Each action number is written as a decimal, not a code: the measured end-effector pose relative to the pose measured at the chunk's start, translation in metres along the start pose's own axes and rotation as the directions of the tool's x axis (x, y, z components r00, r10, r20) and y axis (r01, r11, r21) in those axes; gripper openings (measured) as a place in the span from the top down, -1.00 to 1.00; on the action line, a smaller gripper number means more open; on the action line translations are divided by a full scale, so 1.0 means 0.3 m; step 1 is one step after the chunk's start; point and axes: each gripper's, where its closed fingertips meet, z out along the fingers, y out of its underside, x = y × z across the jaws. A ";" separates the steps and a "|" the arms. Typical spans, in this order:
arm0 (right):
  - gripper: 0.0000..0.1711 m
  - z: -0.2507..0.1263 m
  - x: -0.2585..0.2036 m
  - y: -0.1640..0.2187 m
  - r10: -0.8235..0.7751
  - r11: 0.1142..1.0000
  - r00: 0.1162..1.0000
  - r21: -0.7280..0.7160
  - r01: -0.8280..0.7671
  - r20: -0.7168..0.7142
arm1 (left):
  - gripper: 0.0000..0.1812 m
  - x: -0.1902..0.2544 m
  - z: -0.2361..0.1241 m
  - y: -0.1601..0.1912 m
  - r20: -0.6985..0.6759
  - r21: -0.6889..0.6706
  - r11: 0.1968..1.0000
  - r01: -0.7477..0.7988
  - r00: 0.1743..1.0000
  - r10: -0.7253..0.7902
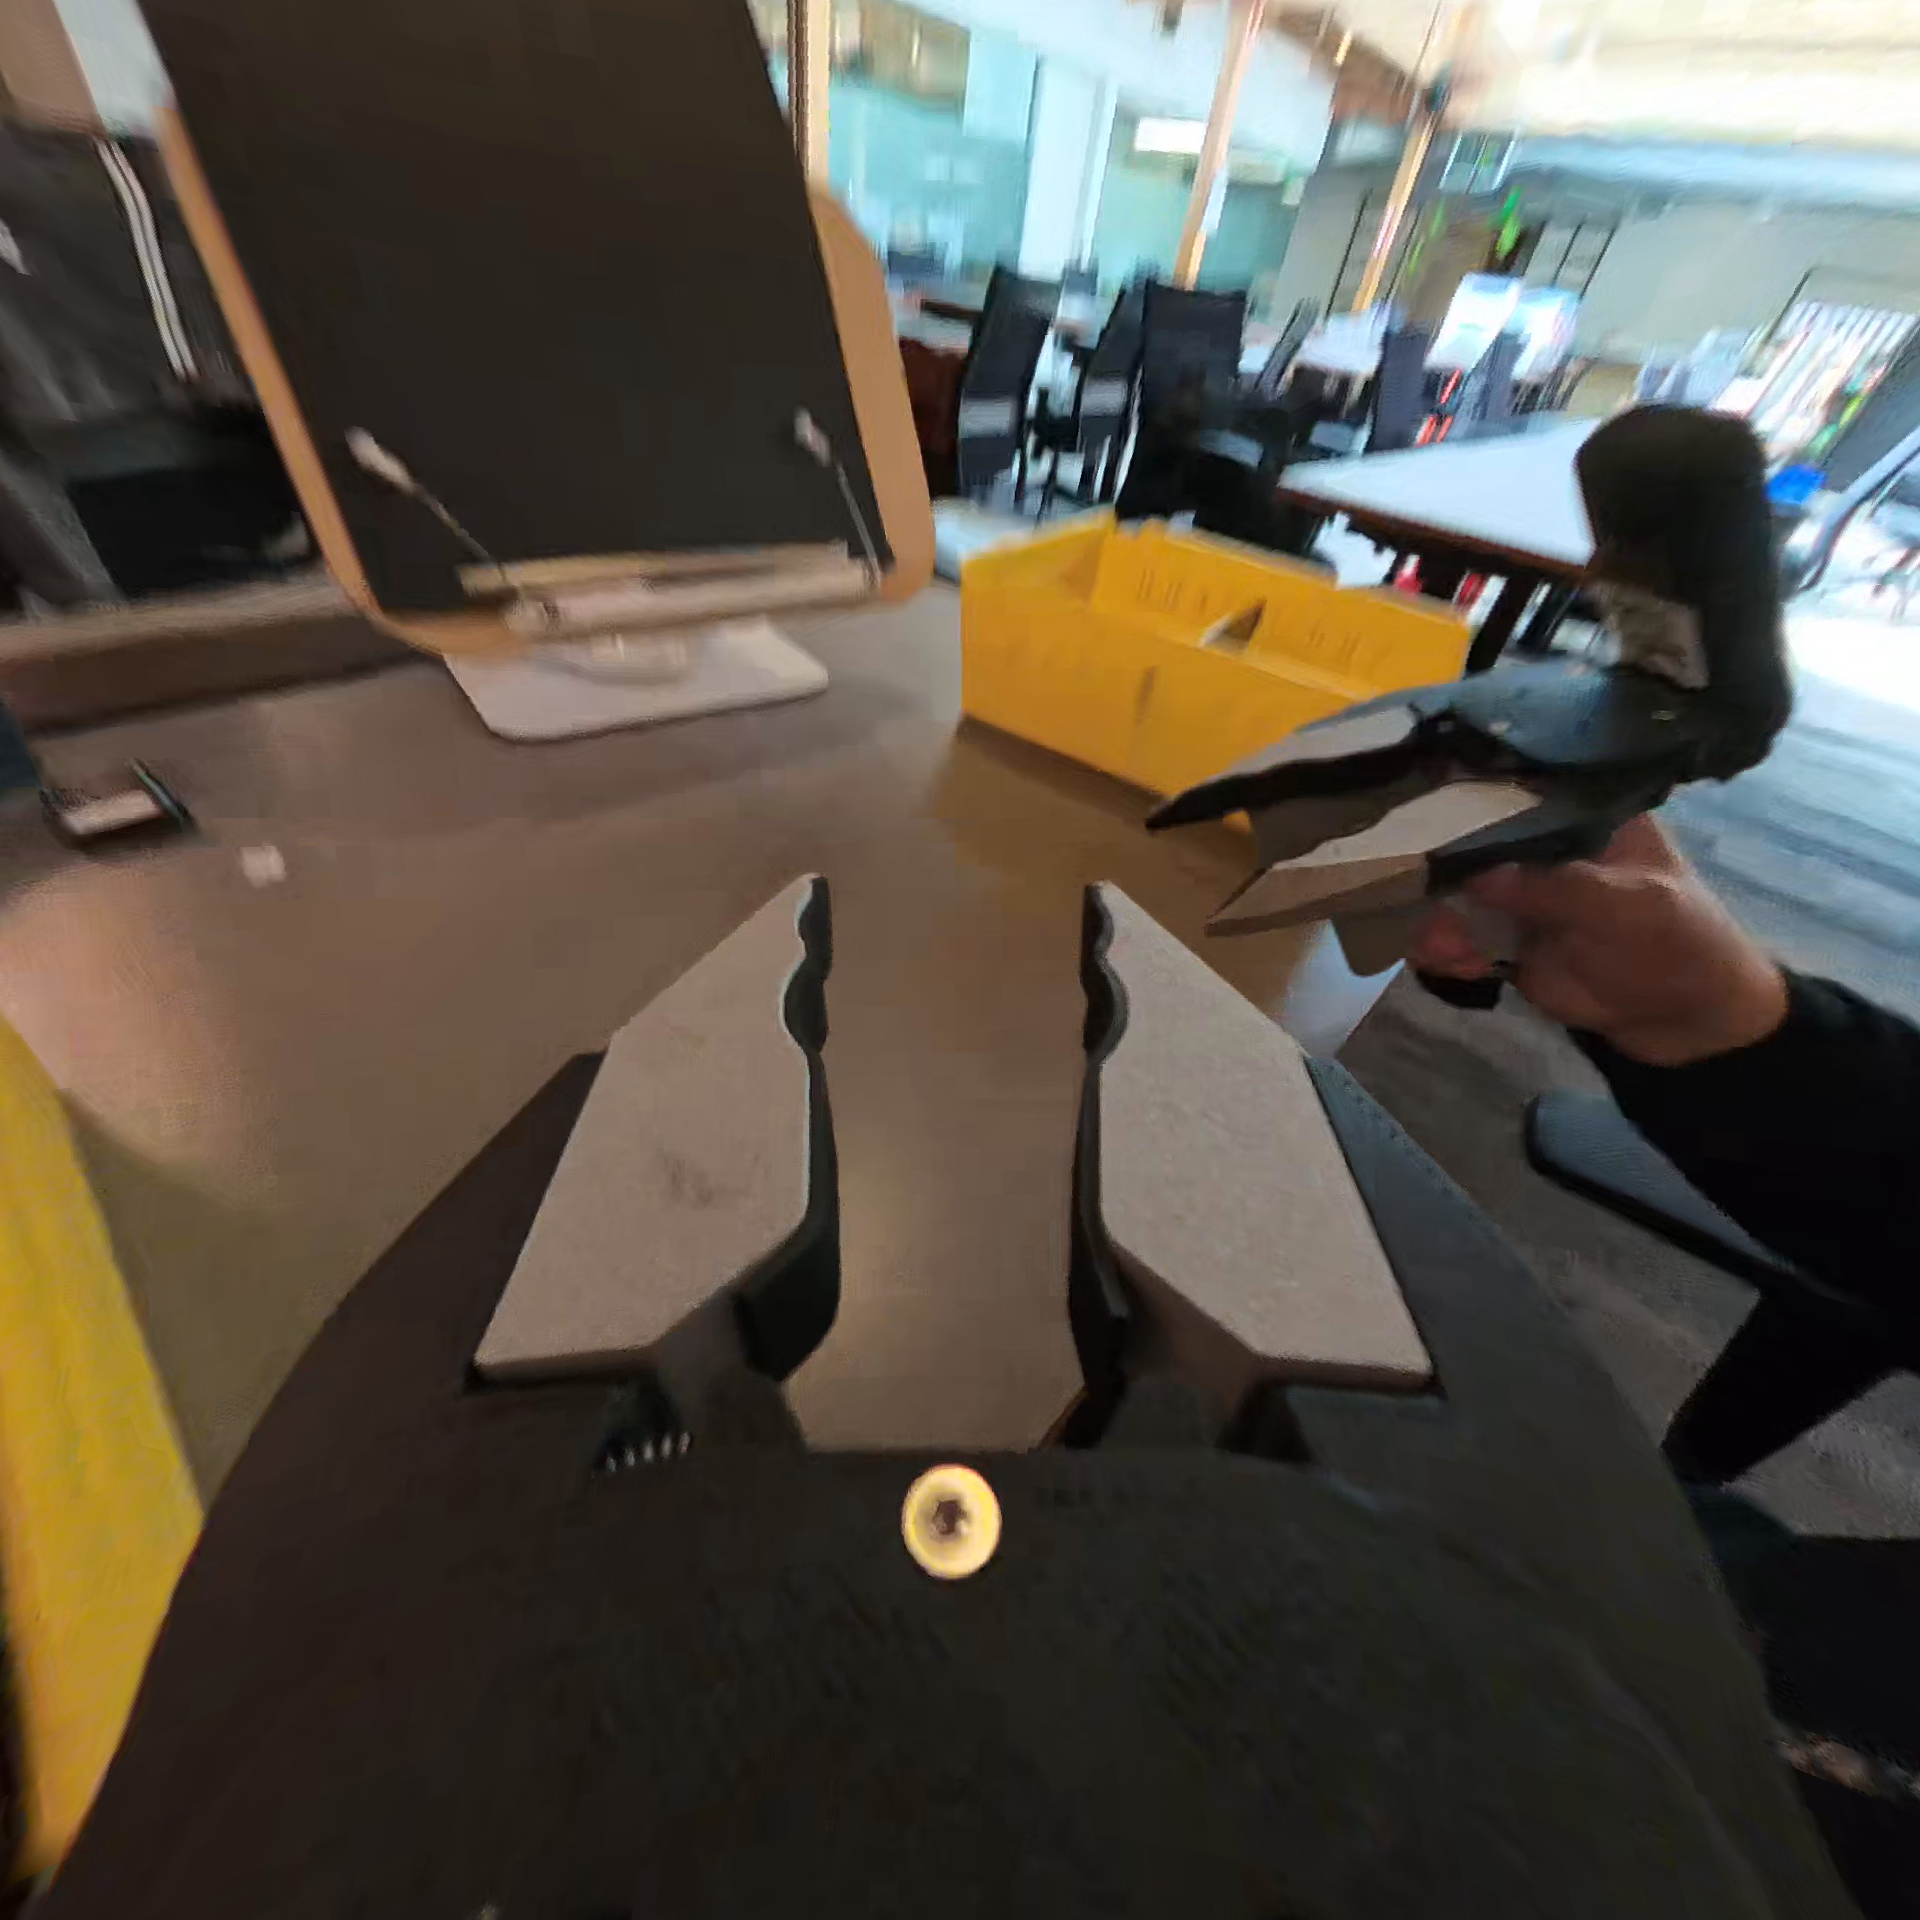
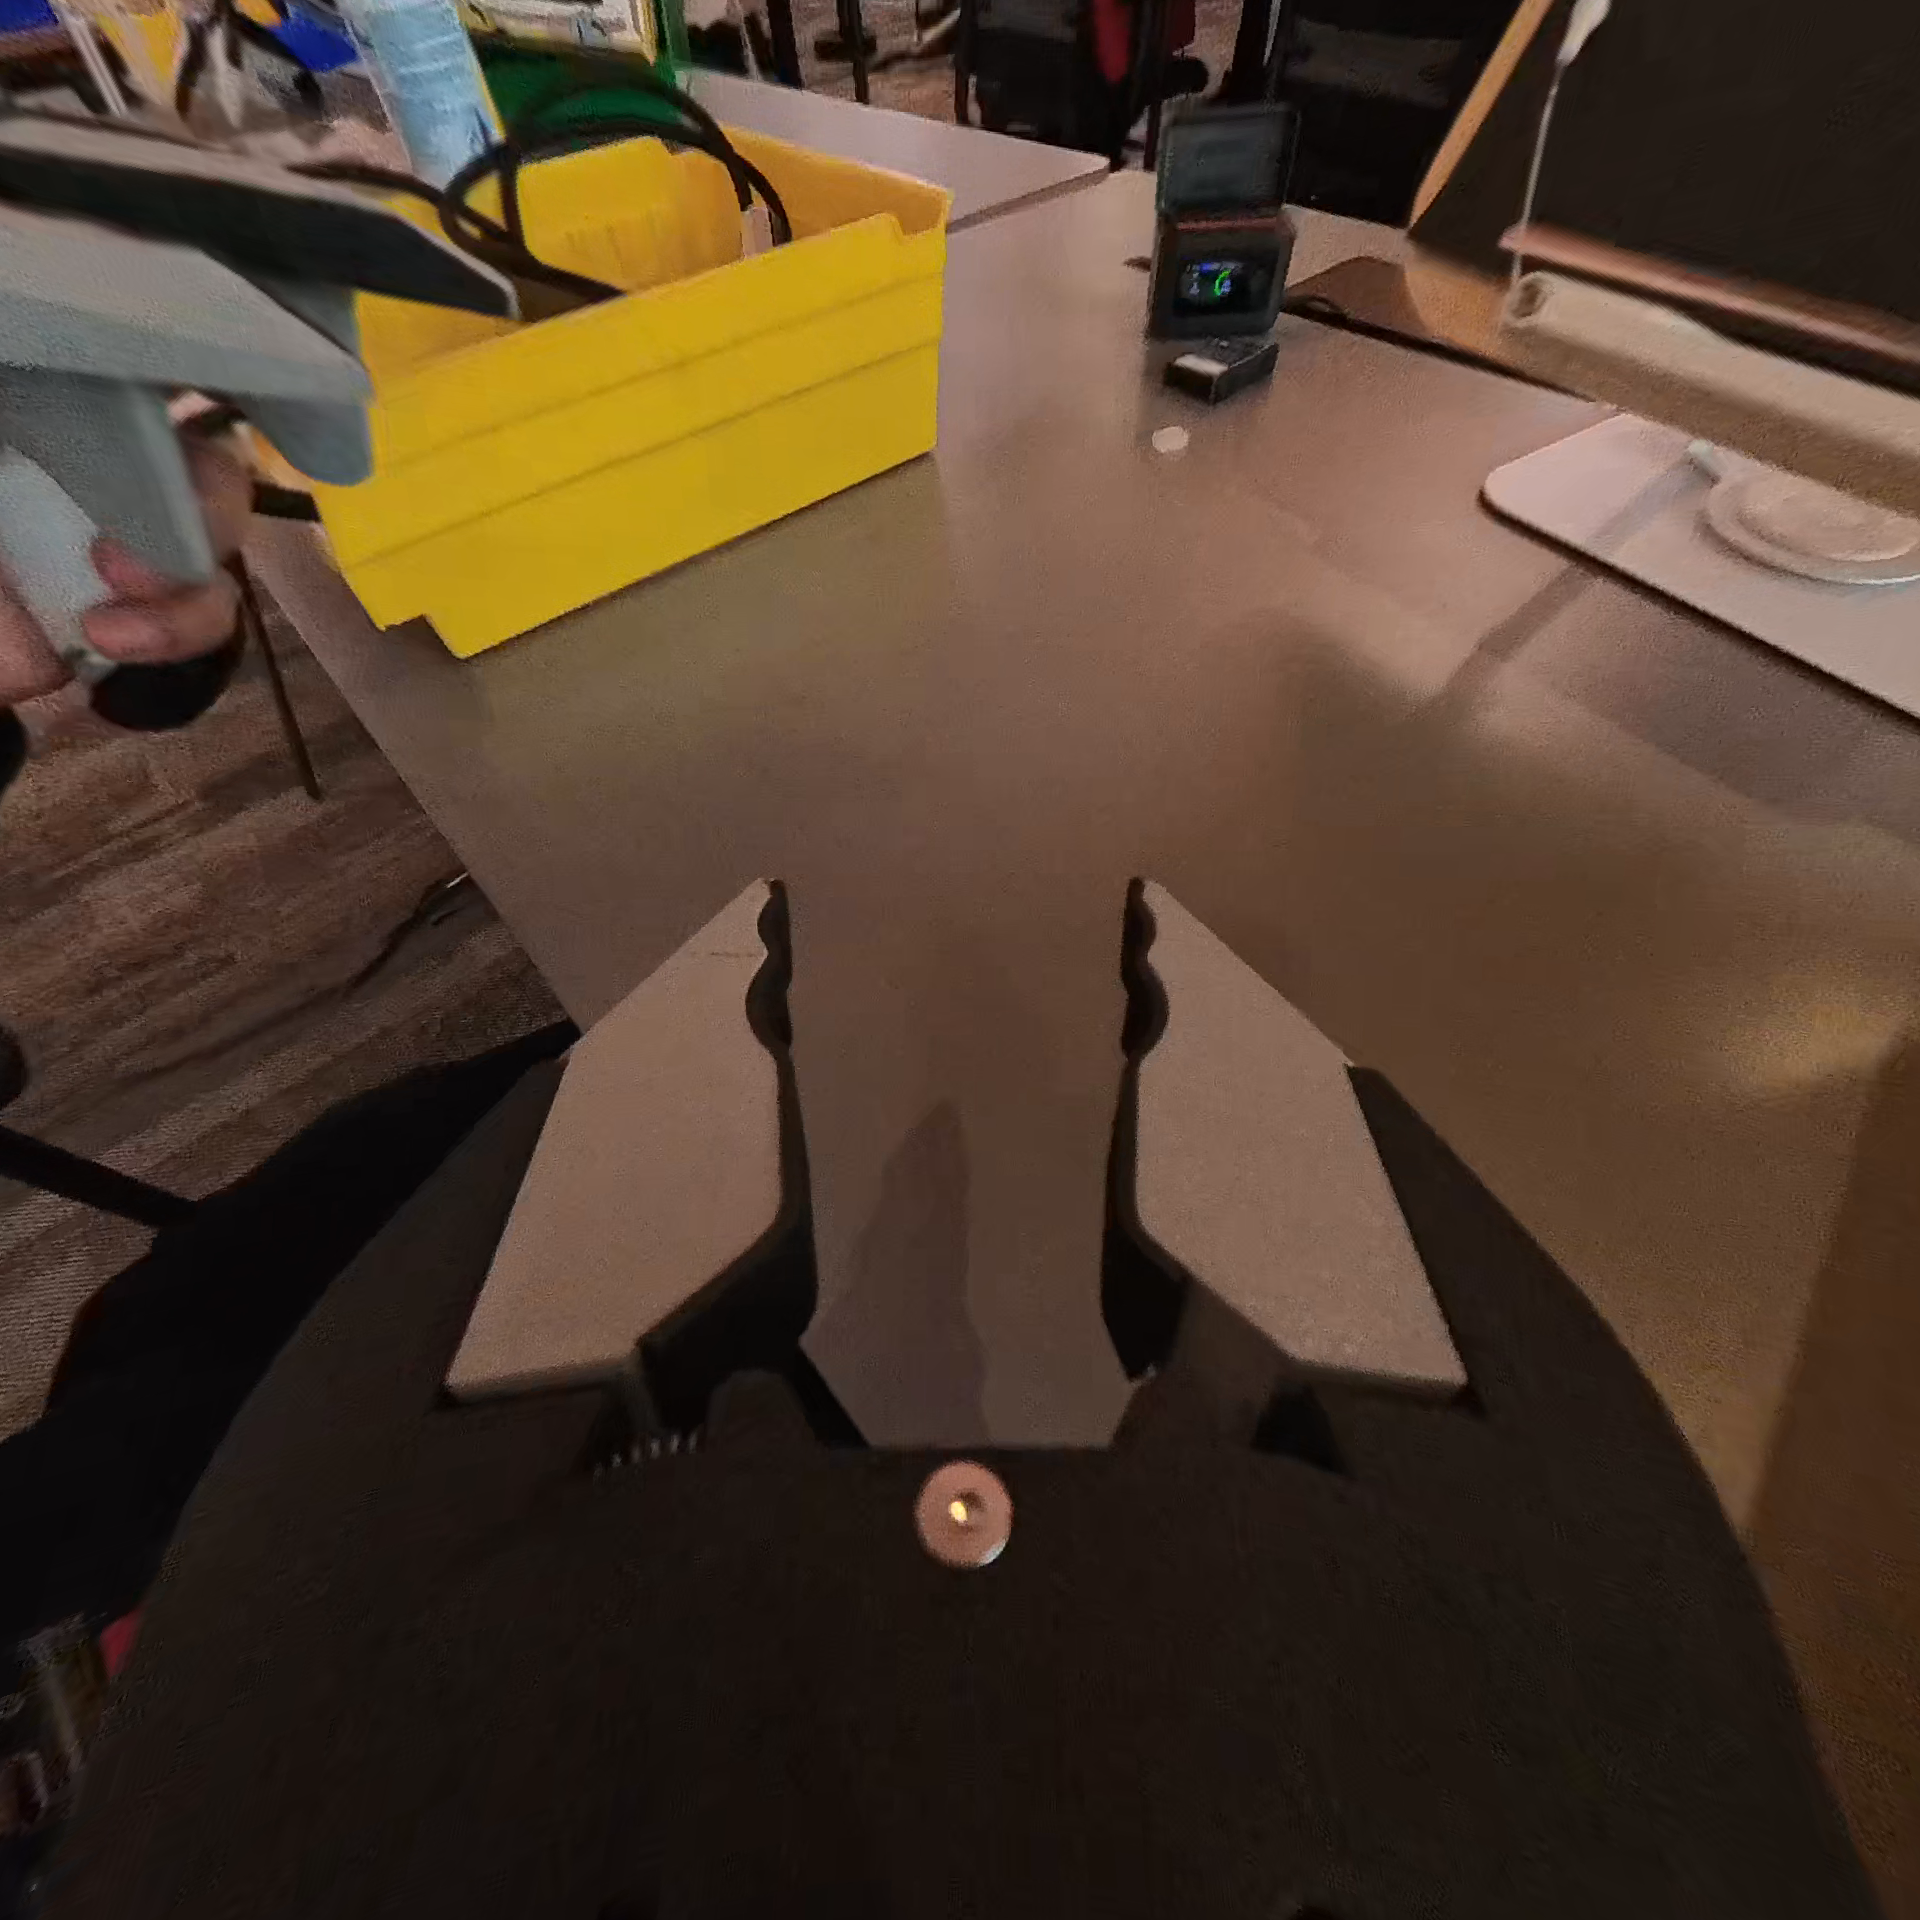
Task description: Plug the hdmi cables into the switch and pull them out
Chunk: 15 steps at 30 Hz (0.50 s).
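Note:
My left gripper (image 1: 956,894) is open and empty, held low over the brown table (image 1: 520,987). My right gripper (image 2: 956,888) is also open and empty above the table (image 2: 1143,727); it also shows in the left wrist view (image 1: 1179,873), held by a hand at the right. Black cables (image 2: 727,156) loop out of a yellow bin (image 2: 644,416) at the table's left edge. The left gripper (image 2: 442,364) hangs open beside that bin. A small black box (image 2: 1221,369) lies farther back; I cannot tell whether it is the switch.
A second yellow bin (image 1: 1195,665) stands behind the right gripper. A monitor (image 1: 520,312) on a white stand base (image 1: 644,675) fills the back. A small device with a lit screen (image 2: 1221,239) stands behind the black box. Another small dark item (image 1: 114,805) lies at the far left.

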 end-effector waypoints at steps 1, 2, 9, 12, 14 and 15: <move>0.25 0.042 -0.007 0.023 -0.007 1.000 1.000 -0.012 0.007 -0.001 | 0.49 -0.007 0.050 0.063 0.018 -0.059 0.998 -0.001 1.000 0.002; 0.22 0.079 -0.011 0.045 -0.016 0.999 1.000 -0.028 0.016 -0.002 | 0.49 -0.022 0.093 0.122 0.048 -0.110 0.994 -0.001 0.999 0.006; 0.08 0.302 0.121 -0.010 -0.009 0.998 0.998 -0.062 0.005 -0.065 | 0.30 -0.148 0.313 0.191 0.136 -0.228 0.972 -0.064 0.986 0.097; 0.14 0.441 0.262 -0.085 -0.025 0.996 0.985 -0.083 0.011 -0.169 | 0.33 -0.316 0.427 0.184 0.254 -0.253 0.967 -0.039 0.961 0.106; 0.10 0.530 0.357 -0.098 -0.060 0.993 0.970 -0.117 0.033 -0.236 | 0.36 -0.419 0.499 0.192 0.303 -0.251 0.968 -0.005 0.949 0.083; 0.08 0.569 0.400 -0.097 -0.078 0.991 0.962 -0.126 0.046 -0.262 | 0.34 -0.467 0.531 0.200 0.326 -0.243 0.970 0.011 0.943 0.071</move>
